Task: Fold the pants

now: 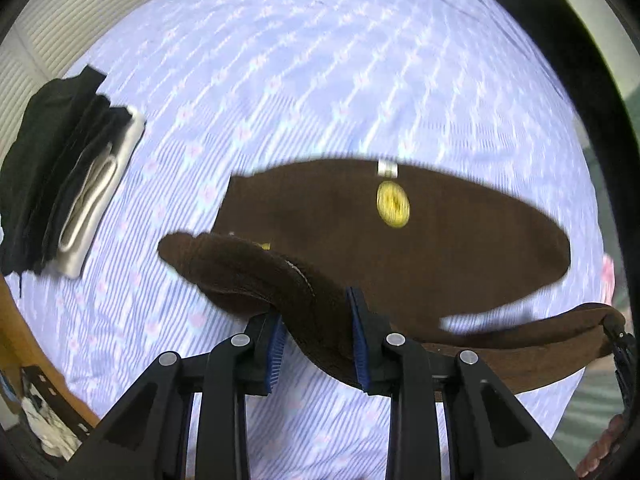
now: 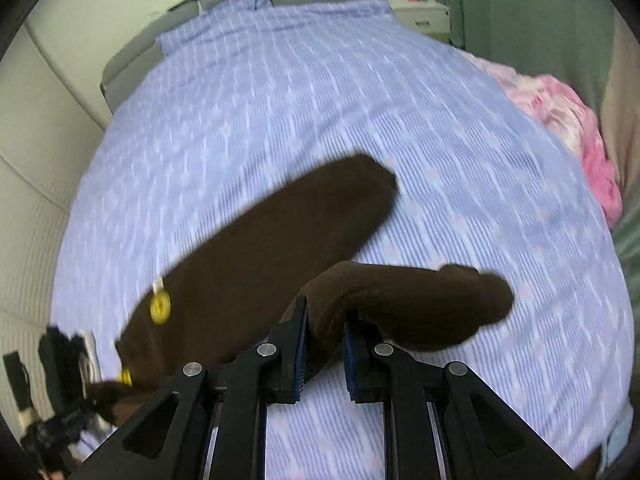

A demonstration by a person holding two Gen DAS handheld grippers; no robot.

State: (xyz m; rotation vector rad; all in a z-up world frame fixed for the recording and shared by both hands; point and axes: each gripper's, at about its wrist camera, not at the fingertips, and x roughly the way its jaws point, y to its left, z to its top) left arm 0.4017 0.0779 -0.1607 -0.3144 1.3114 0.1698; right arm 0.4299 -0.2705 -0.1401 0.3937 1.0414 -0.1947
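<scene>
1. The brown pants lie spread on a bed covered by a blue striped sheet, with their near edge raised off the sheet by both grippers.
2. The left gripper has its 2 blue-padded fingers closed on a thick roll of the brown fabric; the cloth fills the gap between them and curls away to the left.
3. The right gripper likewise pinches a fold of the pants between its fingers, and a lifted lobe of cloth juts out to the right above the sheet.
4. A round yellow button sits on the flat part of the pants, just below a small white tag at the far edge. In the right wrist view, 2 yellow buttons show near the left end of the garment.
5. A stack of folded dark and grey clothes rests on the sheet well to the left of the pants.
6. A pink blanket is bunched at the bed's right side.
7. Both views are blurred.
</scene>
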